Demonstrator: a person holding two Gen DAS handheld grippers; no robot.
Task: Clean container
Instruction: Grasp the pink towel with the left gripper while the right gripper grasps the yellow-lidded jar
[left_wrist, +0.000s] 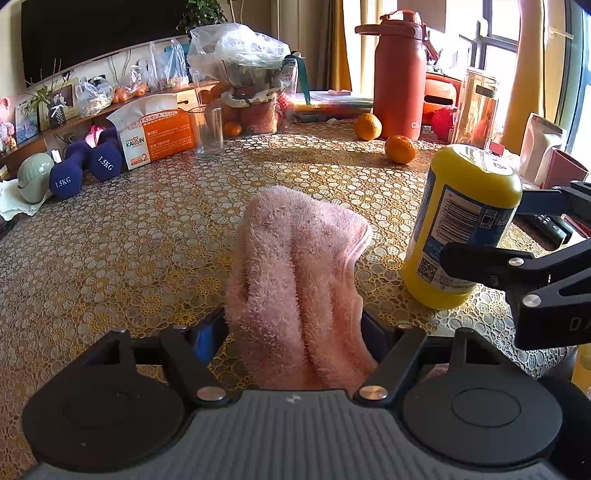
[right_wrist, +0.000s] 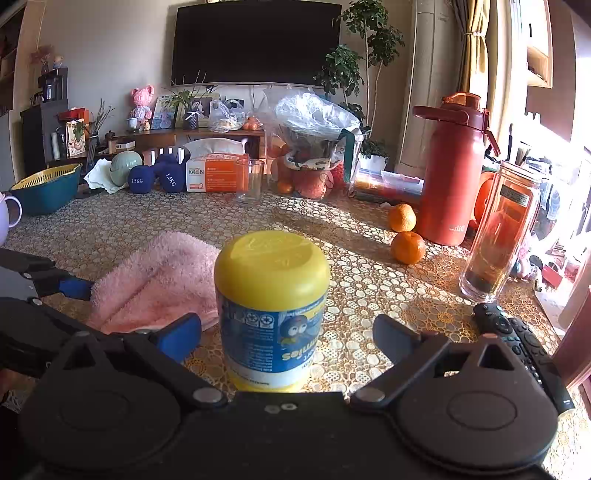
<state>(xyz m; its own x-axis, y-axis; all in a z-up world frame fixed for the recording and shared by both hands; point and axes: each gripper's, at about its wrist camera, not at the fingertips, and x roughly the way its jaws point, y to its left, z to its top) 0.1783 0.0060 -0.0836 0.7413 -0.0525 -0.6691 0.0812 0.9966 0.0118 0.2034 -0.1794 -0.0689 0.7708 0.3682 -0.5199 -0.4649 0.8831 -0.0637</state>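
Observation:
A yellow container (left_wrist: 461, 206) with a blue label stands upside down on the patterned tablecloth (left_wrist: 147, 240). In the right wrist view the container (right_wrist: 271, 266) sits between the fingers of my right gripper (right_wrist: 286, 332), which is open with a gap on each side. The right gripper (left_wrist: 480, 230) also shows from the side in the left wrist view. My left gripper (left_wrist: 291, 325) is shut on a fluffy pink towel (left_wrist: 295, 258), just left of the container. The towel (right_wrist: 155, 273) lies partly on the table, with the left gripper's blue fingertip (right_wrist: 74, 288) at its edge.
Two oranges (right_wrist: 406, 247) and a tall red jug (right_wrist: 452, 173) stand at the right. A clear bottle (right_wrist: 498, 236) and remote controls (right_wrist: 517, 336) lie nearer. At the back are a clear glass (right_wrist: 250, 181), a tissue box (right_wrist: 214, 173), blue dumbbells (right_wrist: 155, 179) and a teal bowl (right_wrist: 44, 188).

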